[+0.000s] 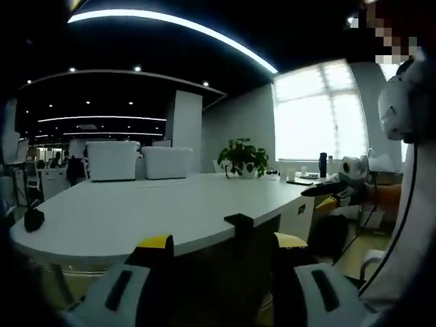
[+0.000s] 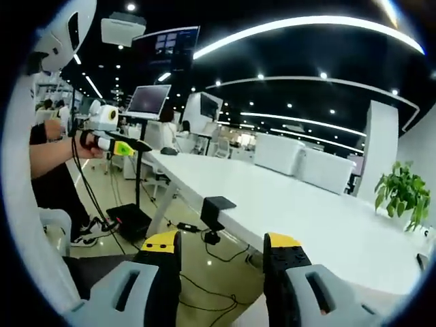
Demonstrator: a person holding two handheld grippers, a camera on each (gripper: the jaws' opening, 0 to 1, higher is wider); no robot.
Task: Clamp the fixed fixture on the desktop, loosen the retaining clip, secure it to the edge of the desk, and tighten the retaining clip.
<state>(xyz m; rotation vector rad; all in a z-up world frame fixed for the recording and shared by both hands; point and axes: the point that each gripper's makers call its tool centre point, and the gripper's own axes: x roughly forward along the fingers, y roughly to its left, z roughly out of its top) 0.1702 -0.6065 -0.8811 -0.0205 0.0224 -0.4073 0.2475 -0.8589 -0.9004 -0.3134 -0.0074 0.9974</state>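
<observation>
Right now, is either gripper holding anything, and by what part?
Nothing held. The left gripper and right gripper are both open with empty jaws. The black clamp sits on the table edge, untouched.

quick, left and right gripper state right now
Left gripper: open, holding nothing; the black fixture sits on the desk edge ahead.
Right gripper: open, holding nothing.

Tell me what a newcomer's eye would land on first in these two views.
The long white desk sweeps across both views, with a small black clamp fixture fastened on its near edge. In front, the right gripper and the left gripper each stand open, yellow-tipped jaws holding nothing. A green potted plant sits at the far end of the desk by the bright window.
</observation>
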